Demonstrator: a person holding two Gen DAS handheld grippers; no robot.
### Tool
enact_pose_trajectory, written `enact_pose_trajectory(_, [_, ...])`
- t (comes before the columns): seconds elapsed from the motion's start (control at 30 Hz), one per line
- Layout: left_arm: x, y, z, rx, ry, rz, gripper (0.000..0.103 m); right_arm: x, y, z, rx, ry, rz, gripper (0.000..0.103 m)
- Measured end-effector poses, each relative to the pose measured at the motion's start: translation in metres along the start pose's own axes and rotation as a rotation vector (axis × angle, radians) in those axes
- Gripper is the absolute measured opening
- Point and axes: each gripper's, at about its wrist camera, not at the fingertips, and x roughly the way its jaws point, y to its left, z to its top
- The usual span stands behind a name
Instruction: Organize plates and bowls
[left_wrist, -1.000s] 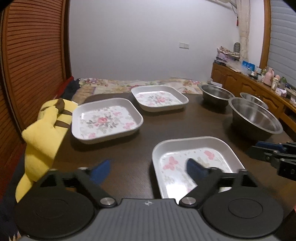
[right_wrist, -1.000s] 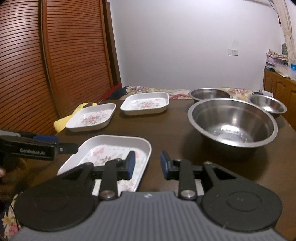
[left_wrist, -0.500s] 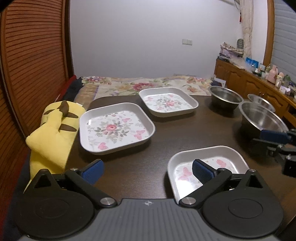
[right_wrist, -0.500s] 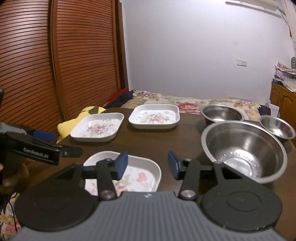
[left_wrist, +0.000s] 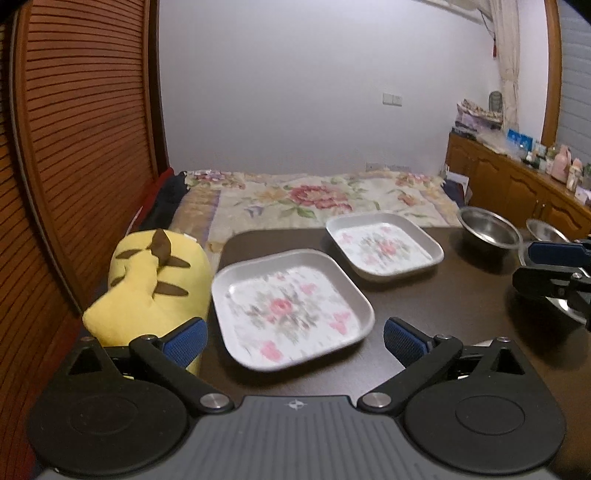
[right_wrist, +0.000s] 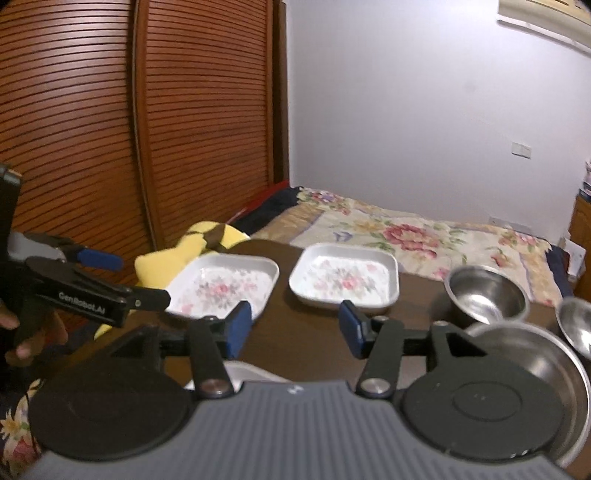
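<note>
Two square white floral plates sit on the dark table: a near one (left_wrist: 291, 306) (right_wrist: 221, 286) and a far one (left_wrist: 384, 245) (right_wrist: 345, 278). A third plate (right_wrist: 245, 371) shows only as a sliver under my right gripper. Three steel bowls stand at the right: a large one (right_wrist: 546, 354), a medium one (left_wrist: 487, 230) (right_wrist: 485, 295) and a small one (right_wrist: 578, 326). My left gripper (left_wrist: 293, 338) is open and empty, raised before the near plate. My right gripper (right_wrist: 295, 328) is open and empty above the table.
A yellow plush toy (left_wrist: 155, 284) lies at the table's left edge beside the near plate. A bed with a floral cover (left_wrist: 314, 199) lies beyond the table. Wooden slatted doors (right_wrist: 110, 129) stand at the left, a wooden cabinet (left_wrist: 517, 184) at the right.
Both grippers have risen and pulled back, so the nearest plate has dropped almost out of view. The right gripper's jaws have opened wider.
</note>
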Motion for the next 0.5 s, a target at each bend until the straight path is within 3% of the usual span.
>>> enact_pose_trajectory(0.13, [0.013, 0.013, 0.01, 0.007, -0.01, 0.018, 0.101, 0.021, -0.004, 0.016, 0.015, 0.023, 0.026, 0.054])
enact_pose_trajectory(0.3, [0.036, 0.03, 0.016, -0.009, 0.006, 0.005, 0.088, 0.055, -0.007, 0.025, 0.06, 0.091, 0.074, 0.054])
enact_pose_trajectory(0.43, [0.054, 0.042, 0.017, -0.021, 0.02, 0.005, 0.071, 0.083, -0.003, 0.026, 0.065, 0.14, 0.096, 0.053])
enact_pose_trajectory(0.5, [0.063, 0.048, 0.015, -0.038, 0.027, -0.001, 0.067, 0.098, -0.002, 0.025, 0.065, 0.172, 0.108, 0.048])
